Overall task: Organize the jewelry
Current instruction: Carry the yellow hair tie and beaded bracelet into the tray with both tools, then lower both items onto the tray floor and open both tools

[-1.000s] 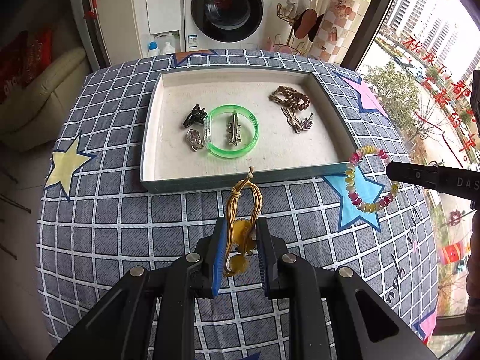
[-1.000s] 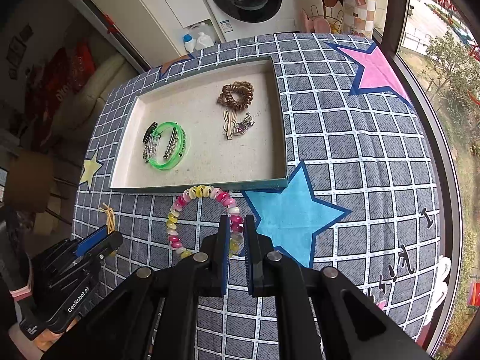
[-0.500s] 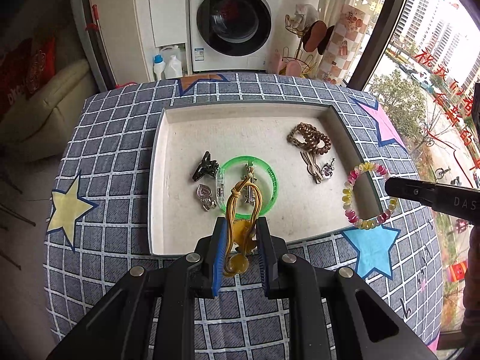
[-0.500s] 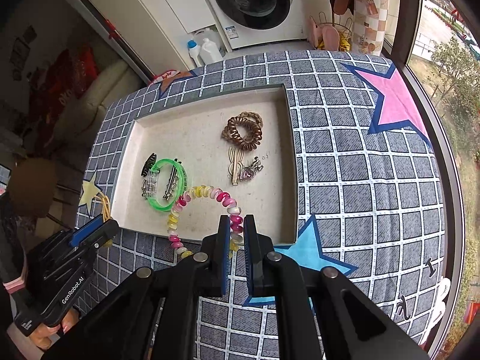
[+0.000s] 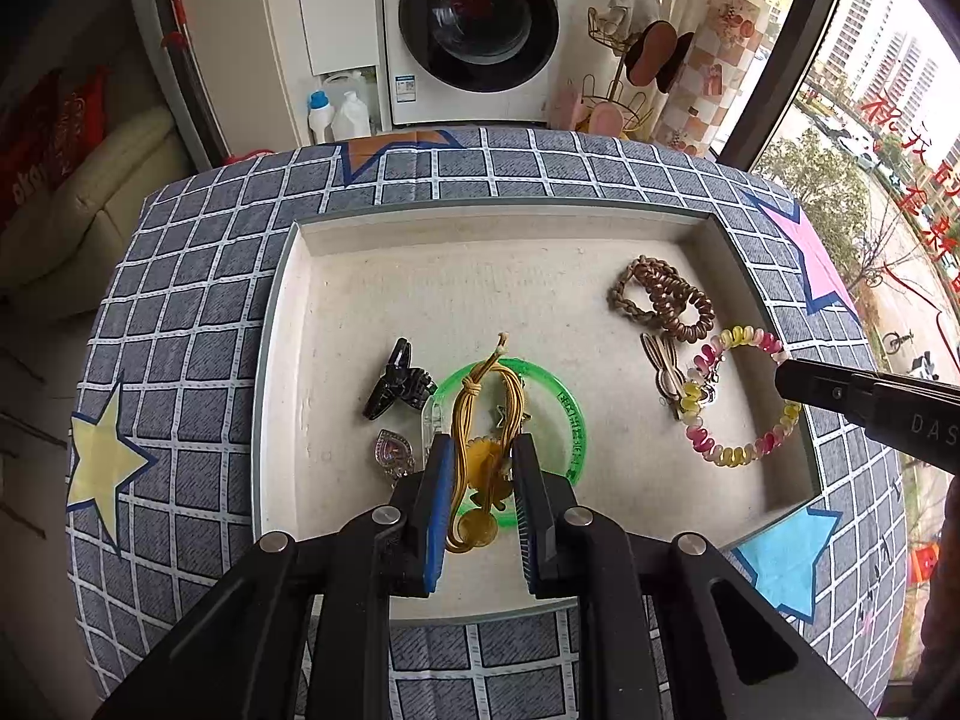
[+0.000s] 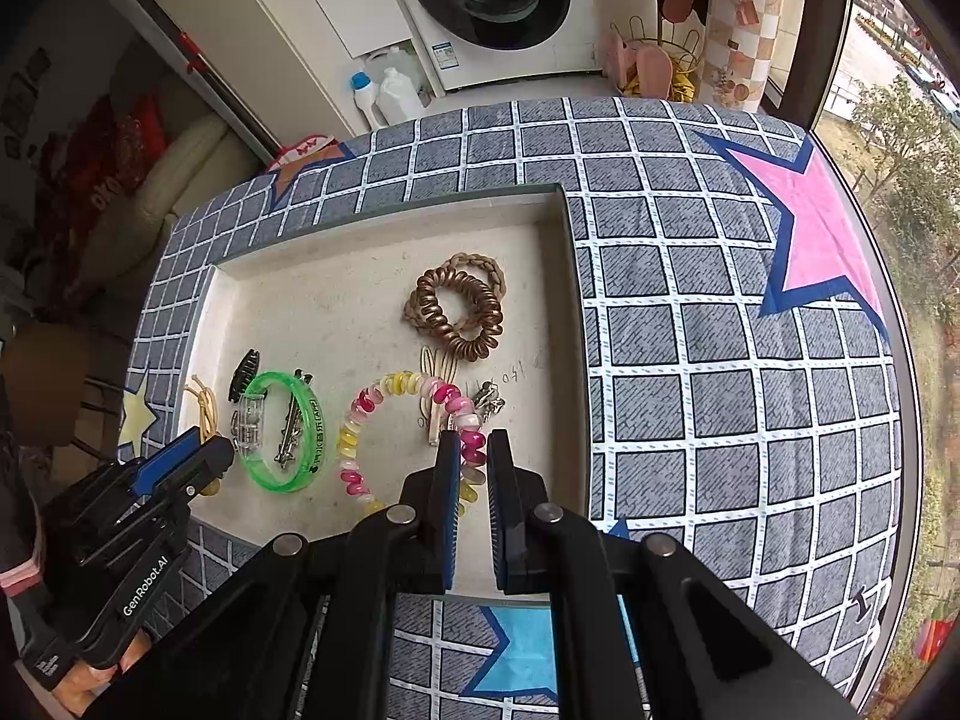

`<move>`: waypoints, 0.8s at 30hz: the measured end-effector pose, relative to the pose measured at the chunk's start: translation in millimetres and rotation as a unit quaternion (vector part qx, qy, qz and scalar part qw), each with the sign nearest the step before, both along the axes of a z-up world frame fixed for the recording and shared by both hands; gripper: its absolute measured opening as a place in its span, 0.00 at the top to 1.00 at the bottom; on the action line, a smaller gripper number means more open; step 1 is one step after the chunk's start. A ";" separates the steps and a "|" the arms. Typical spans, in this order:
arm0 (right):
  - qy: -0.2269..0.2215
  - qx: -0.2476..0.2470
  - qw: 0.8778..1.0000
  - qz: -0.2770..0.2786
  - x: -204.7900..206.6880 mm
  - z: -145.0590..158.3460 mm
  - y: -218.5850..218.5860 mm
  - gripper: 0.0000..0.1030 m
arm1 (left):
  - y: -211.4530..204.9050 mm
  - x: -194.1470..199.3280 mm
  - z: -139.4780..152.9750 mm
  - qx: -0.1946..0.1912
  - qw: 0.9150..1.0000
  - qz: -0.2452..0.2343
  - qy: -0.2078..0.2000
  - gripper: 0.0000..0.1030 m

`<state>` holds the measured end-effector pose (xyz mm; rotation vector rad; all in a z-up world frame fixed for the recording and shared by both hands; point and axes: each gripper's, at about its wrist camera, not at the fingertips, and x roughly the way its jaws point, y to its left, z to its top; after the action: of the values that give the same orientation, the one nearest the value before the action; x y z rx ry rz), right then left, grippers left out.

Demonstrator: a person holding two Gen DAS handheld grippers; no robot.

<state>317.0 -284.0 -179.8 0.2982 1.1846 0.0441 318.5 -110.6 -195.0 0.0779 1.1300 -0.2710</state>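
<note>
- The left gripper [image 5: 480, 468] is clamping a yellow elastic hair tie [image 5: 489, 420] between its blue-padded jaws, which are standing only slightly apart around the tie's yellow charm; the looped cords are sticking up past the fingertips.
- It is hanging over the tray [image 5: 282, 360], above the green bangle [image 5: 564, 414] near the tray's near edge.
- The right gripper [image 6: 474, 456] is pinching a pink-and-yellow spiral bracelet [image 6: 360, 426] with its jaws almost fully closed; the bracelet's loop is dangling to the left of the fingertips, over the tray's near right part.
- A black claw clip [image 5: 396, 384] and a small silver heart charm [image 5: 393, 450] are lying just left of the bangle, toward the tray's left side.
- A brown spiral hair tie [image 6: 456, 312] is overlapping a braided brown band [image 6: 480, 267] toward the tray's far right corner, with a pale rabbit-shaped clip [image 5: 663, 369] just nearer than them.
- The tray is sitting in the middle of a table covered by a grey checked cloth [image 6: 690, 312] with coloured stars.
- Beyond the table's far edge a white washing machine [image 5: 474, 30] is standing, with detergent bottles [image 5: 336, 114] on the floor to its left and a wire shoe rack [image 5: 630, 72] to its right.
- A cream sofa [image 5: 72, 216] is showing at the left, and a large window [image 5: 870, 120] at the right.
</note>
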 end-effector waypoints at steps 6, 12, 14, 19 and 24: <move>0.009 -0.010 1.000 -0.001 11.4 -11.9 -2.9 0.91 | -9.7 6.7 -13.7 0.020 1.000 -0.009 0.002 0.69; 0.021 -0.012 1.000 -0.007 18.2 -26.3 -5.6 0.91 | -15.1 10.5 -24.5 0.033 0.999 -0.013 0.006 0.69; 0.024 -0.012 1.000 -0.008 18.7 -30.1 -6.0 0.91 | -14.7 11.0 -27.9 0.035 0.999 -0.012 0.007 0.69; 0.030 -0.012 0.999 -0.013 18.6 -36.2 -7.4 0.91 | -13.4 12.9 -32.6 0.037 0.999 -0.006 0.008 0.69; 0.038 -0.009 0.999 -0.016 18.4 -42.8 -8.7 0.91 | -14.6 15.0 -32.5 0.043 0.999 -0.007 0.004 0.69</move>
<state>335.5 -292.7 -222.6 0.3064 1.2546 -0.0057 333.5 -125.2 -227.5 0.1612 1.1492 -0.2355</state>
